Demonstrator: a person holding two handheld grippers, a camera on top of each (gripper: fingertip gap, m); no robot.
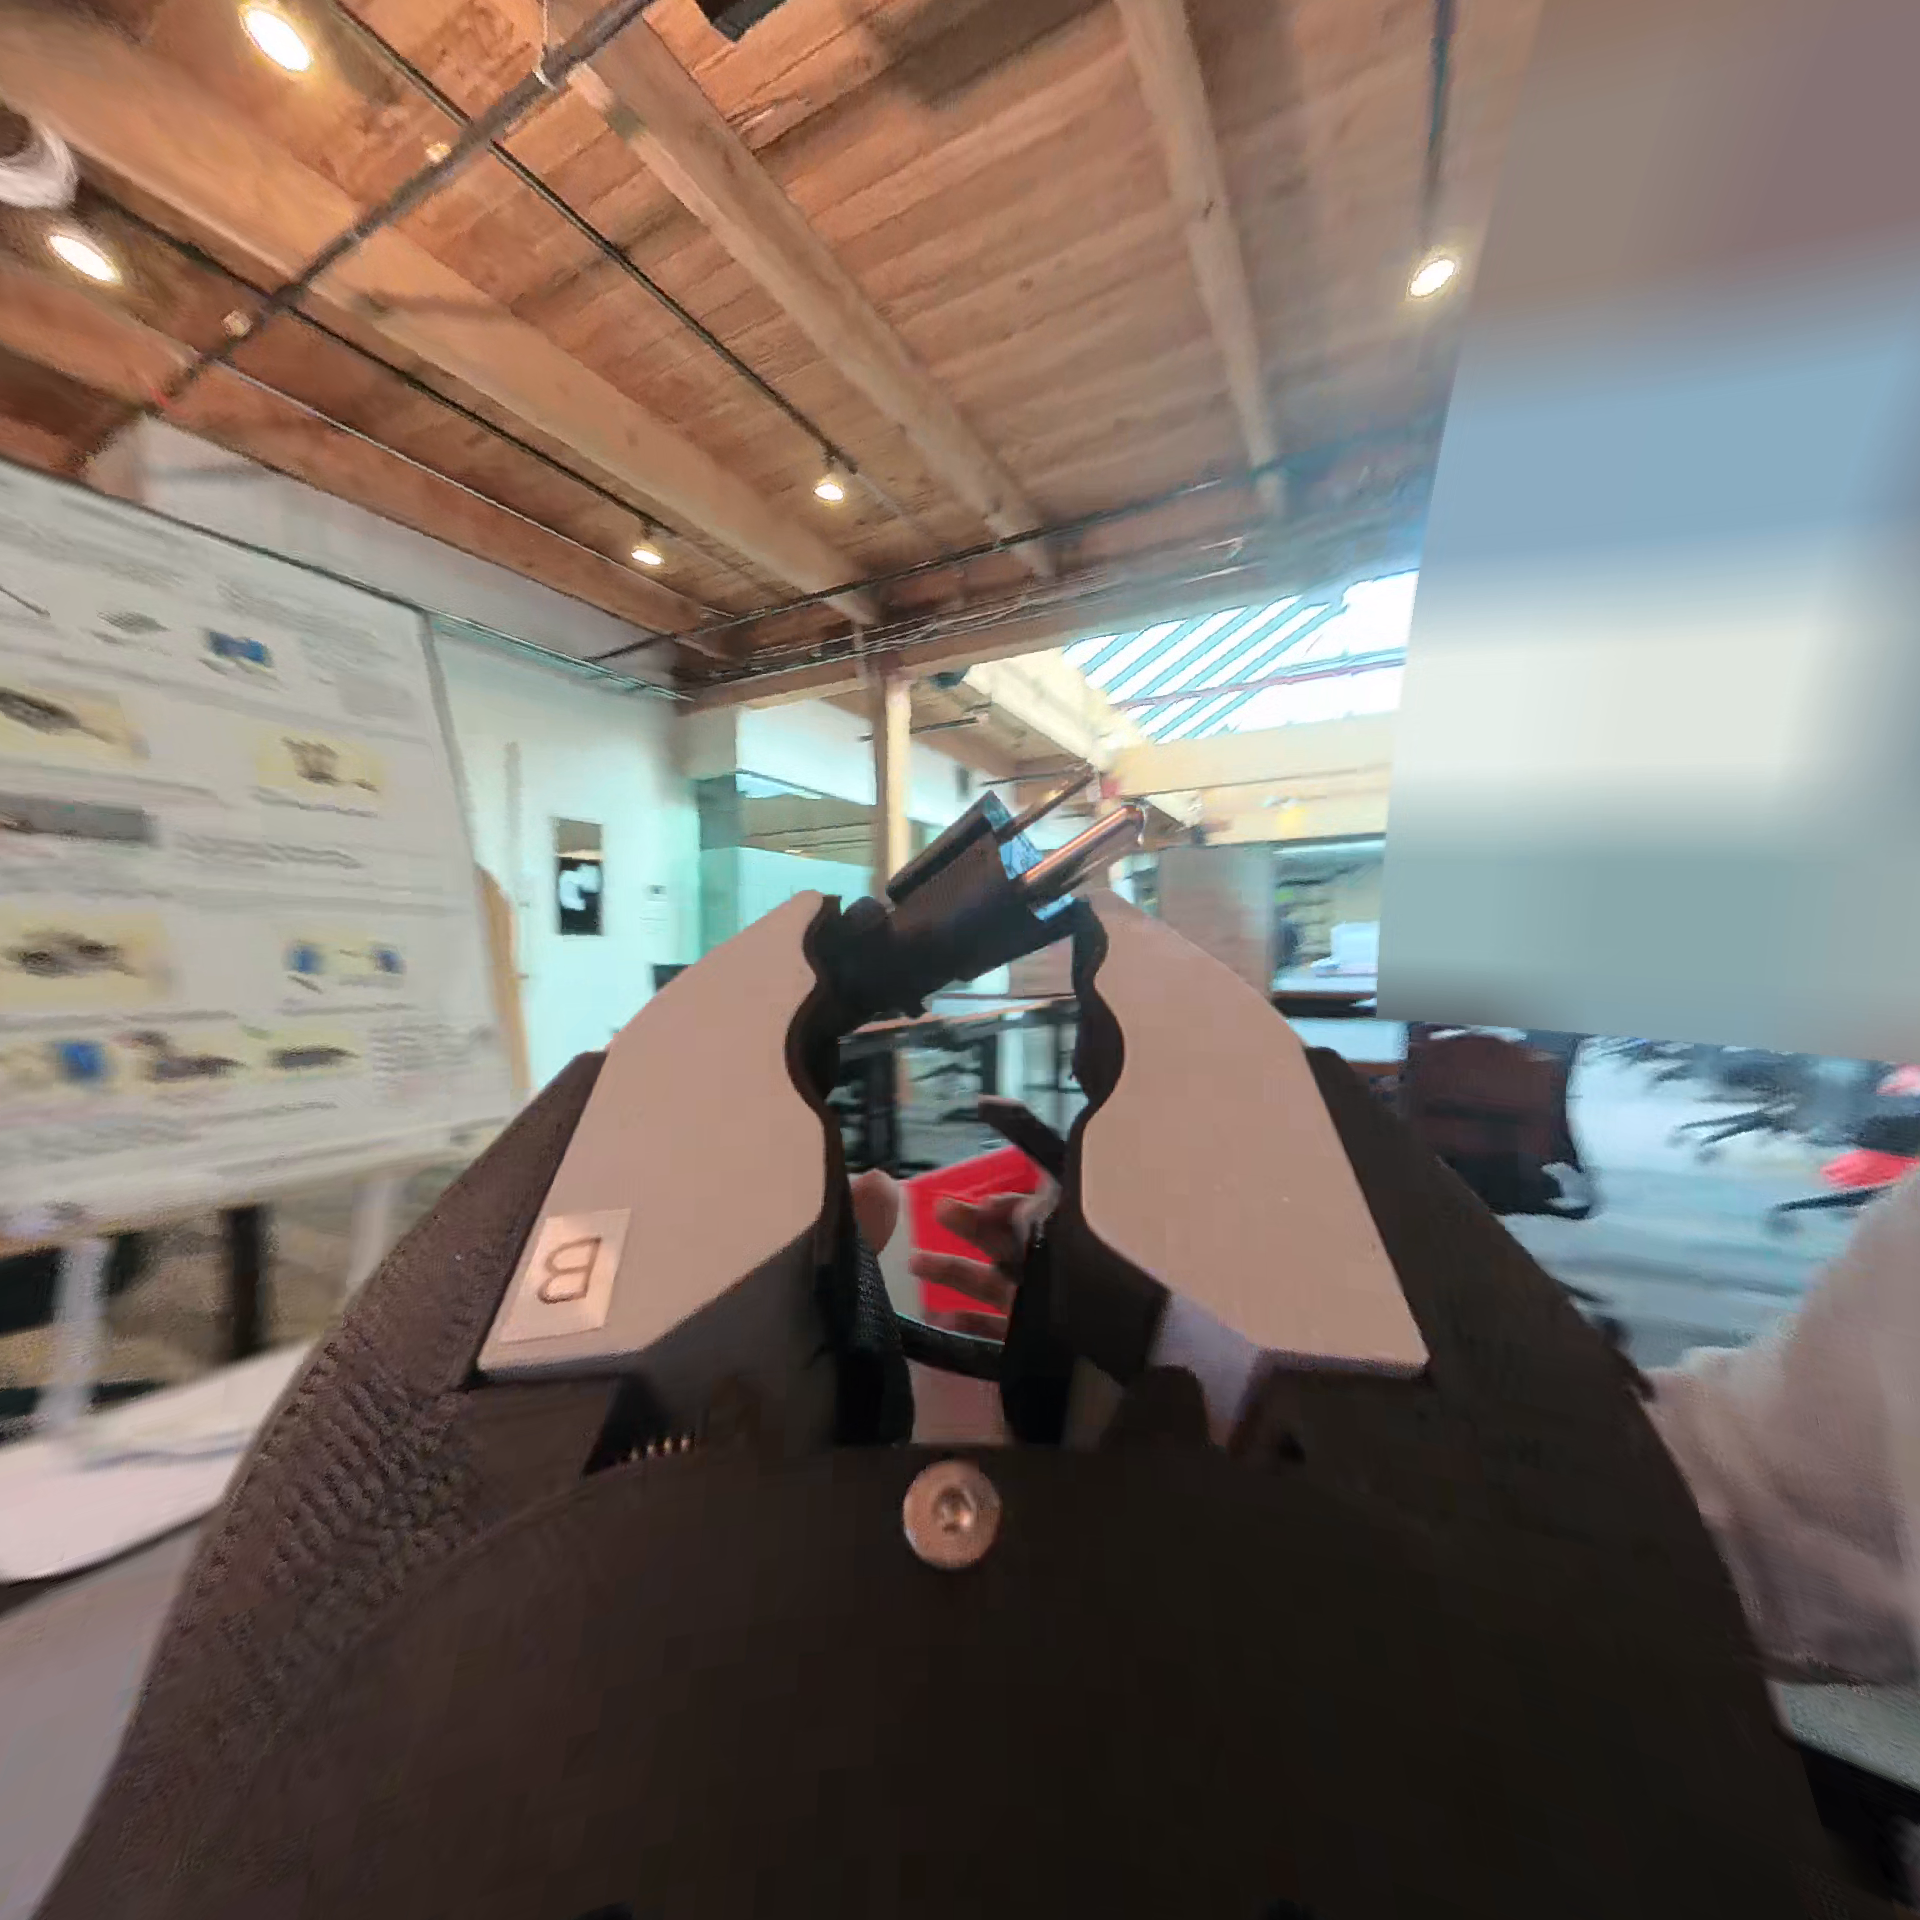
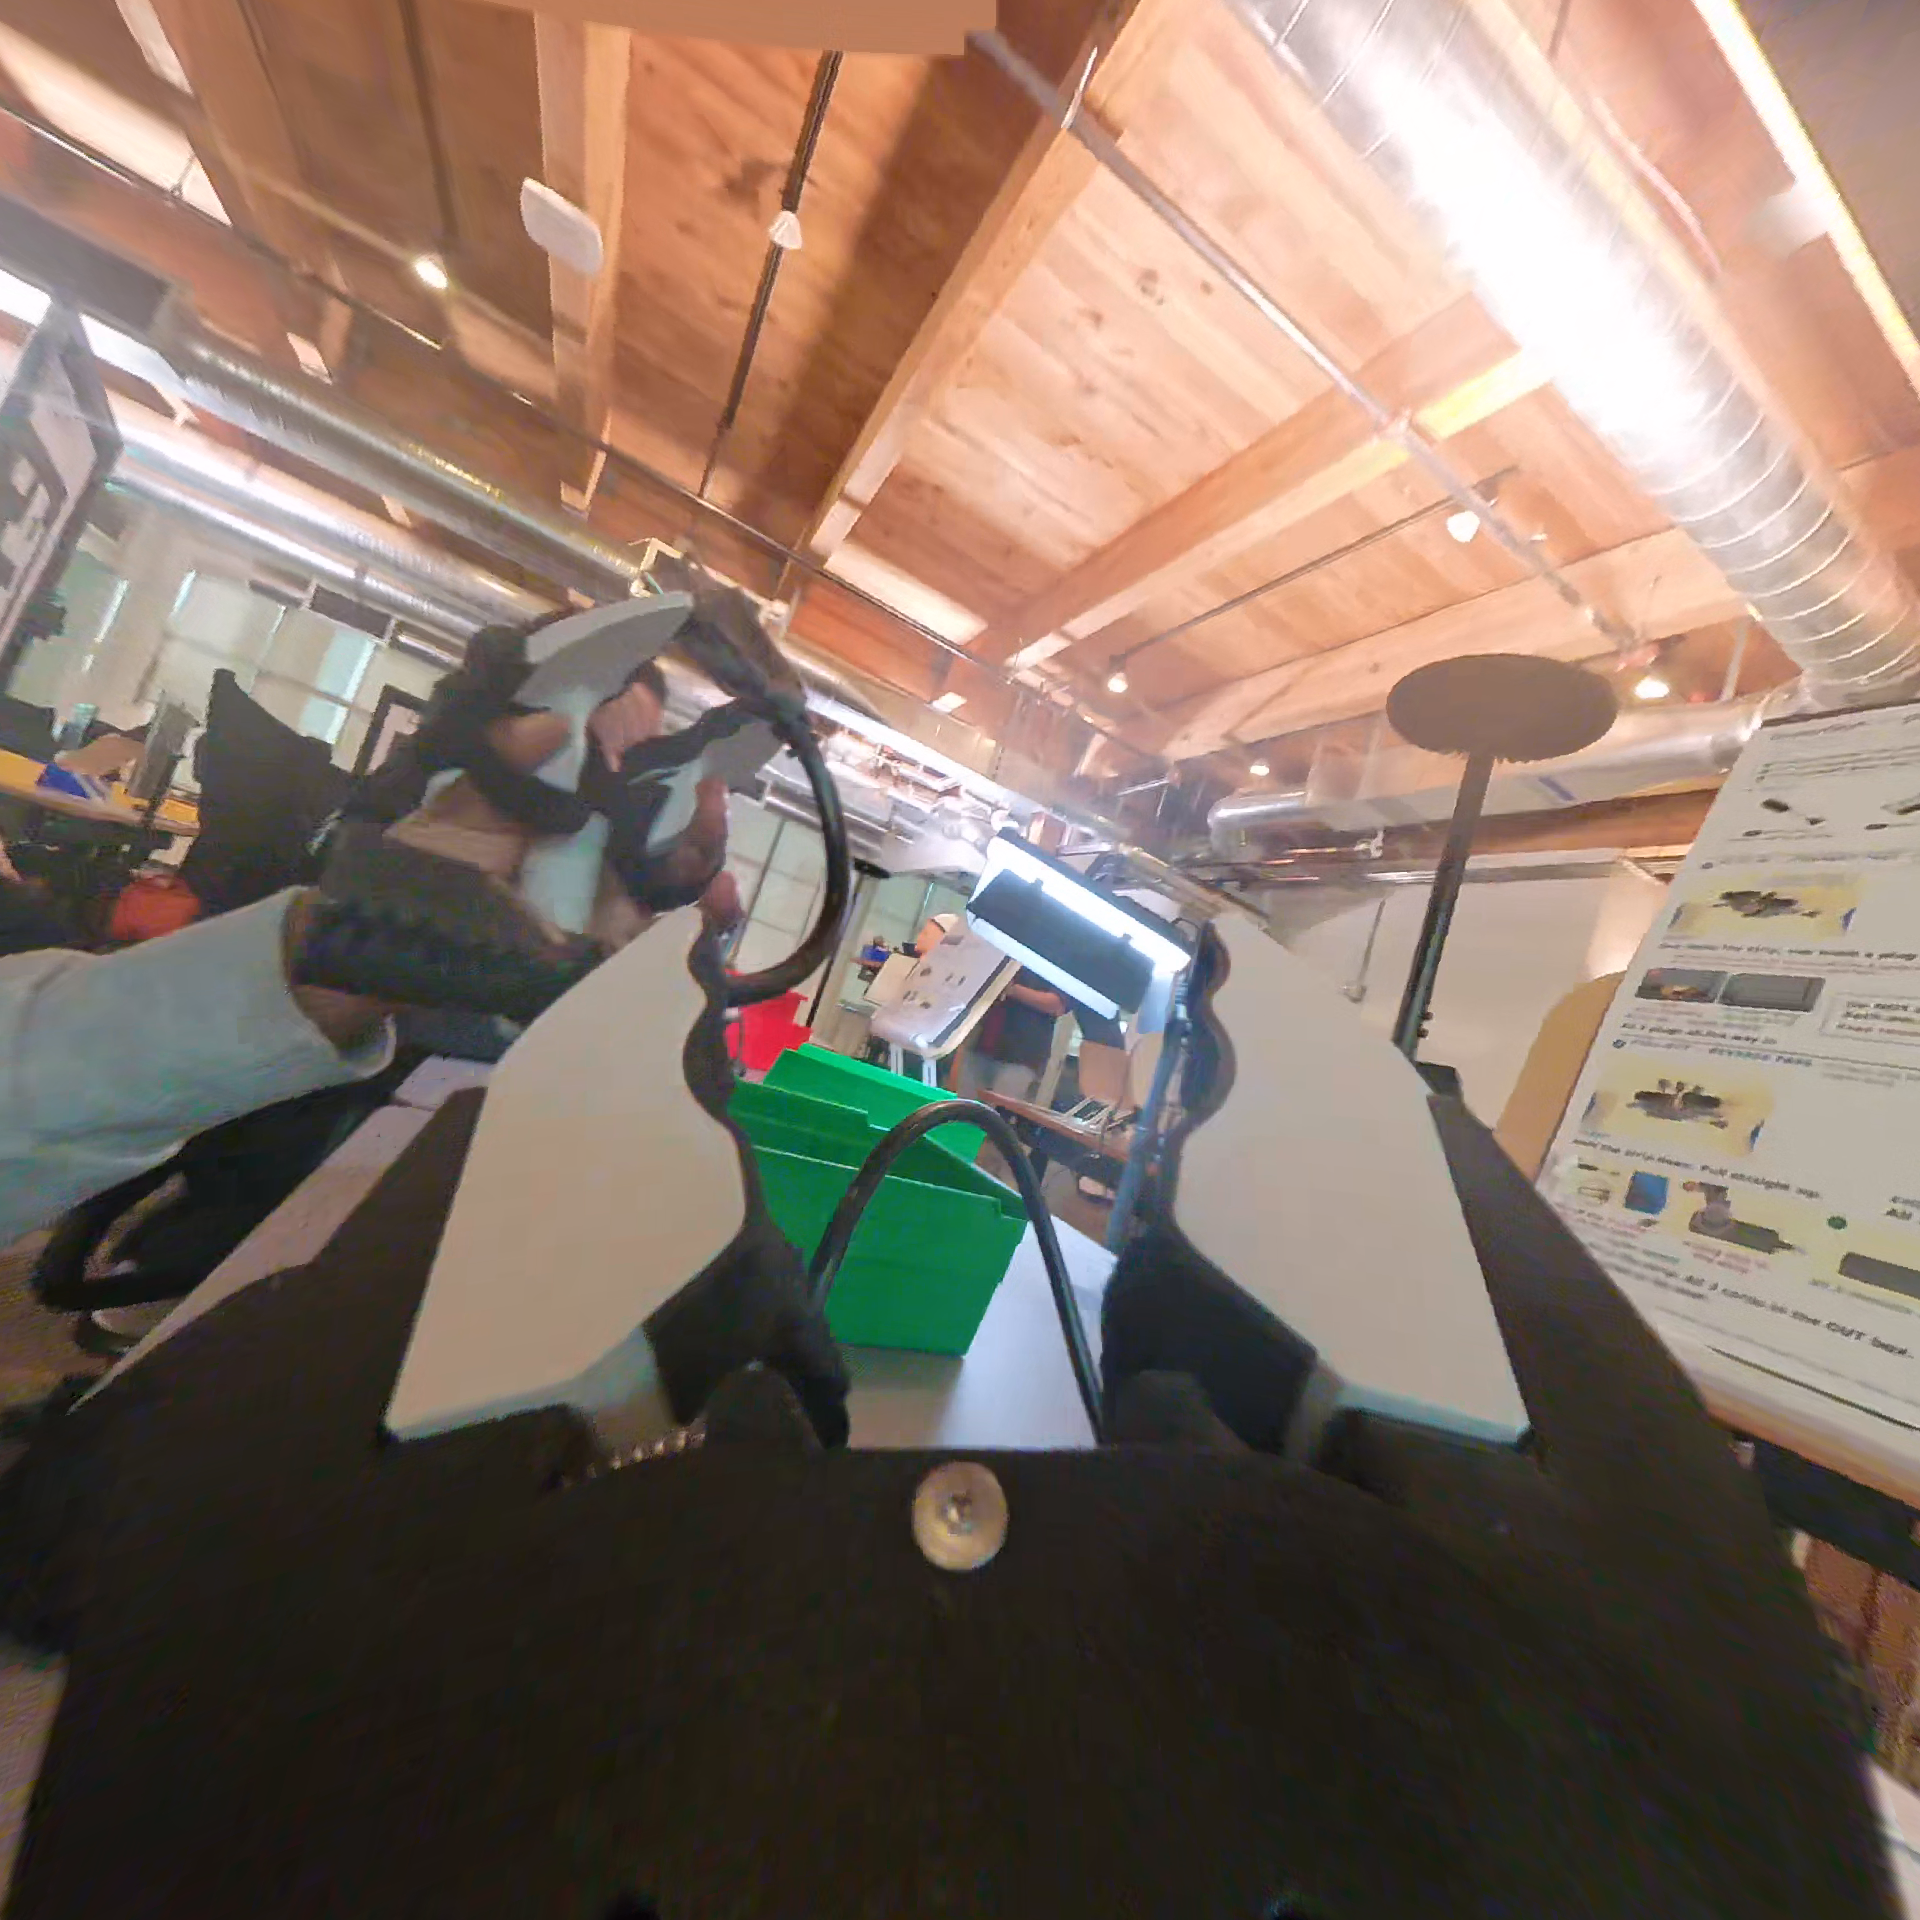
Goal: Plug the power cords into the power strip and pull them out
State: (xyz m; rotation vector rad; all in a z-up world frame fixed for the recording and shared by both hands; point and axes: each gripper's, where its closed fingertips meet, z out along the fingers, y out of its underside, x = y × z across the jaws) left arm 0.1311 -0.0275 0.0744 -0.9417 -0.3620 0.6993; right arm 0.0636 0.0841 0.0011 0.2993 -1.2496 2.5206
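My left gripper [image 1: 956,925] is shut on a black power plug [image 1: 961,883] held at the fingertips. The plug's metal prongs [image 1: 1081,844] point up and to the right, in the air, with the gripper tilted toward the ceiling. The cord [image 1: 940,1351] trails back between the fingers. In the right wrist view the left gripper [image 2: 727,675] shows at upper left, with its black cord [image 2: 826,831] curving down. My right gripper [image 2: 951,935] is open and empty. A loop of black cord [image 2: 935,1122] arcs between its fingers without being gripped. No power strip is in view.
A green bin [image 2: 894,1236] stands on the table ahead of the right gripper, a red bin [image 2: 774,1023] behind it; the red bin [image 1: 977,1184] also shows between the left fingers. Poster boards stand at left [image 1: 208,831] and at right [image 2: 1745,1039]. A lamp [image 2: 1081,935] and a black stand [image 2: 1455,894] rise behind. The grippers' ends are close to 15 centimeters from one another.
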